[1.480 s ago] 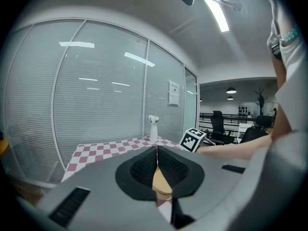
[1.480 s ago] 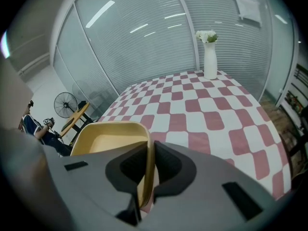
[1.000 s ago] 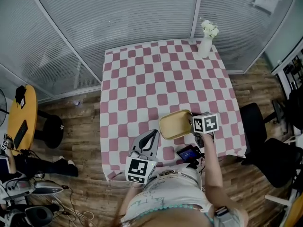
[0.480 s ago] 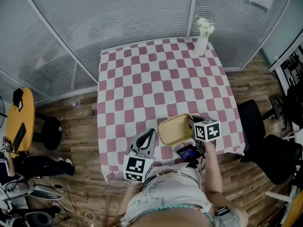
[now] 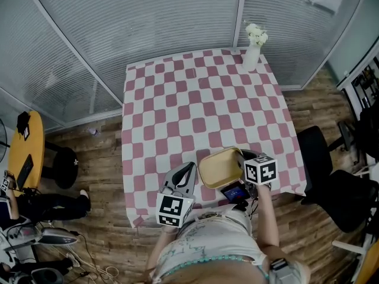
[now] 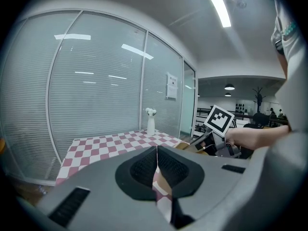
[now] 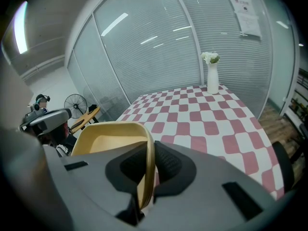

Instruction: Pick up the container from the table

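container point(image 5: 220, 166) pale yellow. tablecloth point(image 5: 195, 99) pink-white checks. vase point(image 5: 251, 57) white, flowers point(image 5: 256, 33) white. floor point(image 5: 95, 158) brown wood grain. side table point(image 5: 32, 144) yellow-orange. blinds point(image 5: 148, 22) grey, fine horizontal stripes.

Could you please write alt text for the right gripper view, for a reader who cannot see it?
The right gripper is shut on the rim of an empty yellow container, seen close up. Beyond lies a table in a pink-and-white checked cloth, with a white vase of flowers at its far edge before a glass wall.
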